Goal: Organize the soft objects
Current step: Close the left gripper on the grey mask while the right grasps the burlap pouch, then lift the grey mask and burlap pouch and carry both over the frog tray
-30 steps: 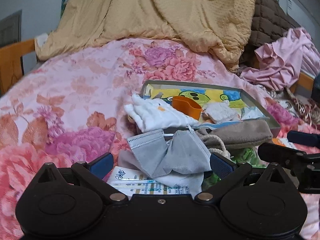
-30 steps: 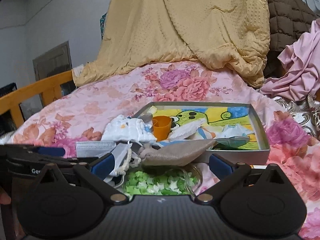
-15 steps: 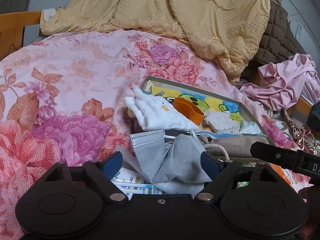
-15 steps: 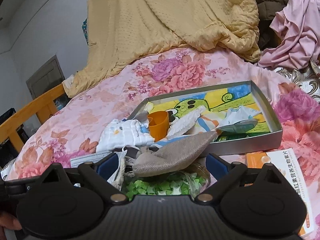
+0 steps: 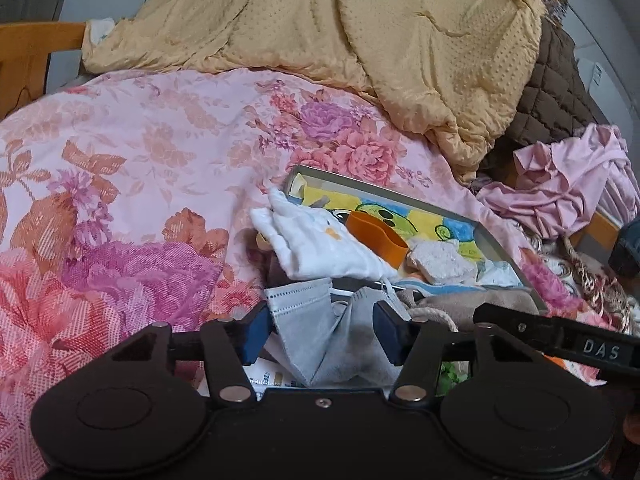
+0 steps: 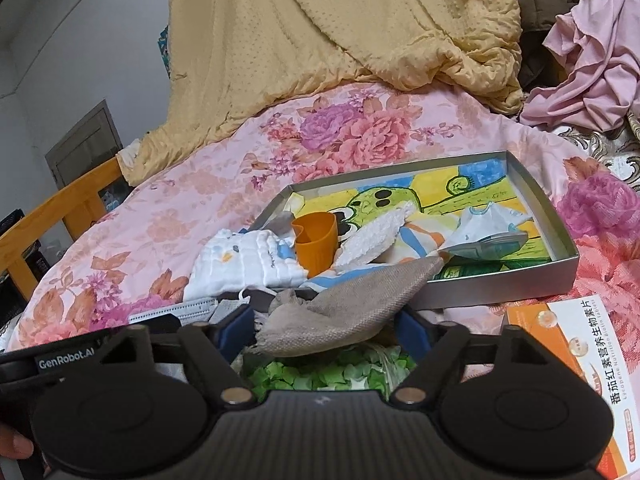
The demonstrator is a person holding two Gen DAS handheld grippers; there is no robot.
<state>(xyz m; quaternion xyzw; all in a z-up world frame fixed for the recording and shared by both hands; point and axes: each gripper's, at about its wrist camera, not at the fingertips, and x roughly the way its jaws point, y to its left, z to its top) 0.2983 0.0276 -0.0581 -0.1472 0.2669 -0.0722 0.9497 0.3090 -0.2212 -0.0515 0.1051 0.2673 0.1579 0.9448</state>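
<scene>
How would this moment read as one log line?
left gripper: closing around grey mask | right gripper: closing around beige pouch | tray: untouched

Both grippers have drawn their jaws in from wide open. The left gripper (image 5: 322,330) is closing around the grey face mask (image 5: 320,320) at the bottom centre of its frame, its blue pads now right at the mask's edges. The right gripper (image 6: 324,330) is closing on the beige cloth pouch (image 6: 348,308), and its view has rolled, so the tray (image 6: 560,240) now sits tilted.
</scene>
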